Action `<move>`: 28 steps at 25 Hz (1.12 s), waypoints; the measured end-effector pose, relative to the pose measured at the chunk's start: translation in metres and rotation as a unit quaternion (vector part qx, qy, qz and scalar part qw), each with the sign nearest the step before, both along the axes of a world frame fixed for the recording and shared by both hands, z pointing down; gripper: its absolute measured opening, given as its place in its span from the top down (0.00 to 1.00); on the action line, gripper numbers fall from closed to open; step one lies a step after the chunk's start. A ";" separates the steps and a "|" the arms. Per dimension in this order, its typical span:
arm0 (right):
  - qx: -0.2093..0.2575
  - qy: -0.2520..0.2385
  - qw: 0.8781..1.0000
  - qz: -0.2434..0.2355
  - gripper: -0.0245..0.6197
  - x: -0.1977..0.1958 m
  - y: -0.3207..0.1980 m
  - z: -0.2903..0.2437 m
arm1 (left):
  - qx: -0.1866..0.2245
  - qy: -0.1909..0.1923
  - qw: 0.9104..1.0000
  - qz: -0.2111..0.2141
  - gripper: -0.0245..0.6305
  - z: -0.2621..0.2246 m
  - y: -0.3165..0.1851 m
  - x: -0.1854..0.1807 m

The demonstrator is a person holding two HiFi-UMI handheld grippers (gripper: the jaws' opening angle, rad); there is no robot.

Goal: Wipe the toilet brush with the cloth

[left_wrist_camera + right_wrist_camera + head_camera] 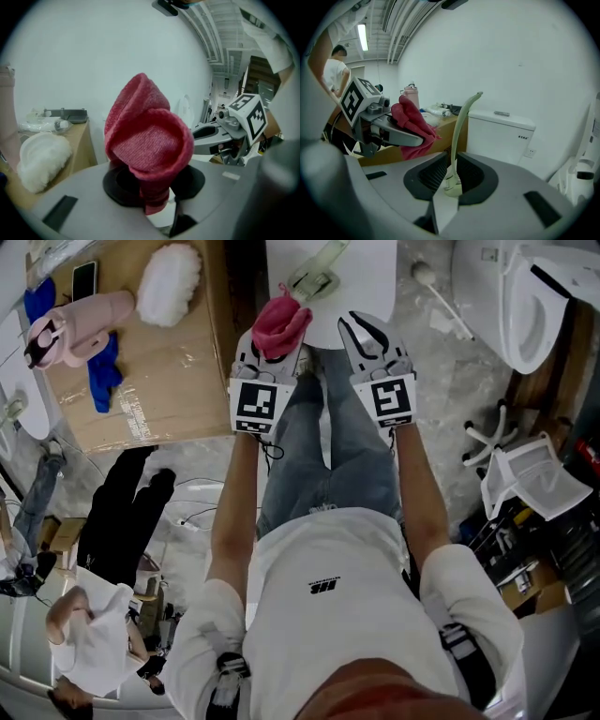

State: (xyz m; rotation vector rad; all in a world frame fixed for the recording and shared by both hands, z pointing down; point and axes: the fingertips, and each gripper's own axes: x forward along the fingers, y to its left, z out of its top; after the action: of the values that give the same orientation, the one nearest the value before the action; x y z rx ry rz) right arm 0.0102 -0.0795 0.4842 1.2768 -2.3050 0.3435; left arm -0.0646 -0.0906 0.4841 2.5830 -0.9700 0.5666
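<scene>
My left gripper (pixel 272 345) is shut on a red knitted cloth (pixel 281 322), which bunches up above its jaws (pixel 150 140). My right gripper (pixel 367 334) is beside it on the right, jaws apart. The lower end of a thin pale green toilet brush handle (pixel 459 126) stands between the right pads with a little room on each side. In the head view the pale green brush (pixel 317 276) lies on a white surface (pixel 370 268) just beyond both grippers. The right gripper view also shows the left gripper (pixel 393 131) with the cloth at left.
A cardboard-topped table (pixel 169 381) at left holds a white fluffy pad (pixel 169 282), a pink bottle (pixel 80 329) and a blue rag (pixel 103 371). A white toilet (pixel 530 301) stands at right, with a white brush (pixel 441 296) on the floor. Other people stand at lower left.
</scene>
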 end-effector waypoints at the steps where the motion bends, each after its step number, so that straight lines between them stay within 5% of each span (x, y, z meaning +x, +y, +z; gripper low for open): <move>1: -0.001 0.000 1.000 -0.002 0.87 -0.001 -0.001 0.007 | 0.000 0.000 1.000 0.000 0.77 0.006 -0.002 0.001; 15: -0.024 0.010 0.999 -0.018 0.85 -0.002 -0.026 0.096 | -0.003 -0.014 1.000 -0.015 0.77 0.066 -0.026 0.000; 28: -0.044 0.051 0.996 -0.057 0.81 -0.007 -0.044 0.157 | -0.002 -0.023 1.000 0.014 0.72 0.105 -0.034 0.018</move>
State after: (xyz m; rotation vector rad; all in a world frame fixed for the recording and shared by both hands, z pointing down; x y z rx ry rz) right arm 0.0032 -0.1234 0.6417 1.0888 -2.2401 0.3293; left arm -0.0465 -0.1244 0.5894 2.5938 -0.9474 0.6384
